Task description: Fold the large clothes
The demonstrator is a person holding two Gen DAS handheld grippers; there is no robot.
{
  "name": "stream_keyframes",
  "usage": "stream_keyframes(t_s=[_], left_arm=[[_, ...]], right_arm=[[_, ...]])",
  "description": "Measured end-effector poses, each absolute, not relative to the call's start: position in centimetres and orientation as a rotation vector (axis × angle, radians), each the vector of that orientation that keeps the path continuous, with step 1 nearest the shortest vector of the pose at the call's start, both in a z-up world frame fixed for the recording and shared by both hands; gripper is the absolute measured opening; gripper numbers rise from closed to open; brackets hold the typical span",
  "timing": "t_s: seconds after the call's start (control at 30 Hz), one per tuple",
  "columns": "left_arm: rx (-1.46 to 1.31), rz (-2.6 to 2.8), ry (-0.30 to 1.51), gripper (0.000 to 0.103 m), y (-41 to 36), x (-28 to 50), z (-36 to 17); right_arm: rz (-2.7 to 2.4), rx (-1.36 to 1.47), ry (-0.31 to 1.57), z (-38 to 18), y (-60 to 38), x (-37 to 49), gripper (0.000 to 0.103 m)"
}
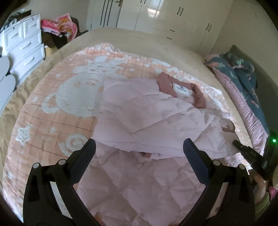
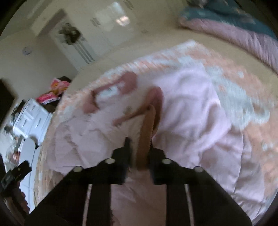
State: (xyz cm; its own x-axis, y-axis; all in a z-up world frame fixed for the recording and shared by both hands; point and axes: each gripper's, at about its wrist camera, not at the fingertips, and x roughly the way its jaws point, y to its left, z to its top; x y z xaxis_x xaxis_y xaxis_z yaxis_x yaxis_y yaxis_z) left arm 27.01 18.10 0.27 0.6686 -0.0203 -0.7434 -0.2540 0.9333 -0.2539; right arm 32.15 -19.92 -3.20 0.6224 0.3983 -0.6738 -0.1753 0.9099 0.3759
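Note:
A pale pink quilted jacket (image 1: 147, 118) with a dusty-rose collar (image 1: 165, 83) lies partly folded on a peach blanket (image 1: 52, 121) on the bed. My left gripper (image 1: 139, 147) hovers open over the jacket's near half, nothing between its fingers. The right gripper (image 1: 250, 154) shows at the right edge, by the jacket's side. The right wrist view is blurred; there my right gripper (image 2: 139, 144) is shut on a tan ribbed strip (image 2: 146, 128) at the jacket's (image 2: 191, 104) edge.
A white chest of drawers (image 1: 26, 43) and a heap of pink clothes (image 1: 59, 26) stand left of the bed. White wardrobes (image 1: 156, 13) line the back wall. A rolled pink and blue quilt (image 1: 243, 83) lies along the bed's right side.

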Motion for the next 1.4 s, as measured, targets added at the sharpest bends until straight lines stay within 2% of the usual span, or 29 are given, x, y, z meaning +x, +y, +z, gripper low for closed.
stream_keyframes(t_s=[0.17, 0.3, 0.77, 0.9, 1.0, 1.17, 1.33, 1.4], left_arm=[[-0.372, 0.142, 0.837, 0.094, 17.9, 27.7, 0.2], [-0.366, 0.136, 0.829, 0.094, 17.7, 28.2, 0.5], [-0.312, 0.104, 0.85, 0.094, 15.6, 31.8, -0.2], [-0.299, 0.092, 0.879, 0.094, 14.8, 33.7, -1.1], [-0.293, 0.064, 0.896, 0.094, 14.1, 34.7, -1.7], [-0.262, 0.096, 0.946, 0.094, 14.0, 36.0, -3.8], [-0.247, 0.091, 1.034, 0.094, 14.7, 36.6, -7.2], [-0.247, 0.082, 1.046, 0.095, 15.0, 36.7, -8.3]], right_arm=[[0.433, 0.112, 0.639, 2.8, -17.9, 31.4, 0.012], [0.462, 0.047, 0.57, 5.3, -17.9, 32.2, 0.011], [0.346, 0.095, 0.777, -1.8, -22.0, 35.2, 0.013], [0.329, 0.142, 0.845, -2.1, -22.4, 35.0, 0.023], [0.338, 0.143, 0.814, -0.6, -22.2, 34.4, 0.042], [0.407, 0.046, 0.808, 1.0, -18.9, 34.2, 0.051], [0.466, -0.051, 0.821, 0.7, -14.5, 34.3, 0.07], [0.468, -0.083, 0.834, 0.2, -13.1, 34.5, 0.071]])
